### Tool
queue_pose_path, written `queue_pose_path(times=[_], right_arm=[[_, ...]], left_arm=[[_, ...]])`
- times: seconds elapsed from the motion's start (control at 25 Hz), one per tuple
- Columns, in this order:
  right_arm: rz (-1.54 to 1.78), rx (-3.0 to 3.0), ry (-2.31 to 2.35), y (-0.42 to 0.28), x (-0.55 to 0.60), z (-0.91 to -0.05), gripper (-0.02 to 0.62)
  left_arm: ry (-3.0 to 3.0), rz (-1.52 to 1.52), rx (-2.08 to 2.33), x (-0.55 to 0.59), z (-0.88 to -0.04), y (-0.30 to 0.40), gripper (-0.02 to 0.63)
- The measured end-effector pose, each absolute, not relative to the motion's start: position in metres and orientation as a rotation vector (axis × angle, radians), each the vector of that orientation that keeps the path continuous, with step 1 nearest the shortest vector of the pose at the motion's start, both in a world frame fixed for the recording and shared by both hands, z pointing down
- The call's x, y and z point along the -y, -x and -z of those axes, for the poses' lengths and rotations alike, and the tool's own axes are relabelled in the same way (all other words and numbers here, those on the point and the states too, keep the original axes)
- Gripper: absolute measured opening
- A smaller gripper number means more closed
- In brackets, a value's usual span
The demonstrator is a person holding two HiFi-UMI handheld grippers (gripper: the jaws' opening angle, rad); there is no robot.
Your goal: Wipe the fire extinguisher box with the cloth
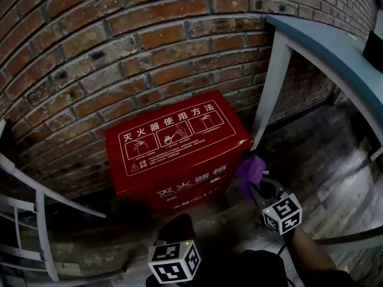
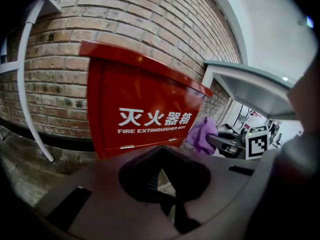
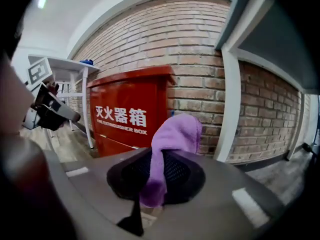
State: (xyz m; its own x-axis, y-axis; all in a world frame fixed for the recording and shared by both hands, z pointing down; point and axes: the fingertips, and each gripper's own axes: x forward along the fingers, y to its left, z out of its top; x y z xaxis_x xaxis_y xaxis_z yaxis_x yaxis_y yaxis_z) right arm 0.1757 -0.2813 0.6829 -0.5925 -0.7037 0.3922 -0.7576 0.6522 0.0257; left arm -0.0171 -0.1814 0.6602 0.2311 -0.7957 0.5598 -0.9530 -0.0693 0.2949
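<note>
Box (image 1: 173, 145): red fire extinguisher box, lid shut, standing on the floor (image 1: 335, 172) against the brick wall (image 1: 119, 52). White instruction panels on the lid, white lettering on the front face. White post (image 1: 270, 82) just right of it.

Right gripper (image 3: 160, 155): jaws clamped on the purple cloth (image 1: 250, 171). The cloth is pinched between the pads and bunches up above the tips. In the head view it sits just beside the box's right front corner, below the lid edge; contact with the box cannot be told.

Left gripper (image 2: 161, 151): jaw tips together, nothing between them. It is held low in front of the box, aimed at the front face, well apart from the cloth
</note>
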Motion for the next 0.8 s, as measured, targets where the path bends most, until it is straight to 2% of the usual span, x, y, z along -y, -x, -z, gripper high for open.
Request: queue_pose_path(times=[0.16,0.44,0.6,0.8], right_arm=[[-0.120,2.547,-1.027,-0.099,0.227,-0.645,0.048],[-0.007,2.640,-0.844,0.089,0.159,-0.604,0.048],[-0.188,2.633,-0.875,0.165,0.137,-0.607,0.048],[-0.477,2.603,-1.258,0.210,0.176,-0.596,0.049]], left_arm=[[-1.883,-0.288,1.694,0.157,-0.644,0.075,0.006],[-1.747,-0.172,1.842,0.103,-0.651,0.186,0.006],[-1.646,-0.144,1.869,0.060,-0.661,0.231,0.006],[-1.619,-0.082,1.877,0.031,-0.644,0.268,0.006]])
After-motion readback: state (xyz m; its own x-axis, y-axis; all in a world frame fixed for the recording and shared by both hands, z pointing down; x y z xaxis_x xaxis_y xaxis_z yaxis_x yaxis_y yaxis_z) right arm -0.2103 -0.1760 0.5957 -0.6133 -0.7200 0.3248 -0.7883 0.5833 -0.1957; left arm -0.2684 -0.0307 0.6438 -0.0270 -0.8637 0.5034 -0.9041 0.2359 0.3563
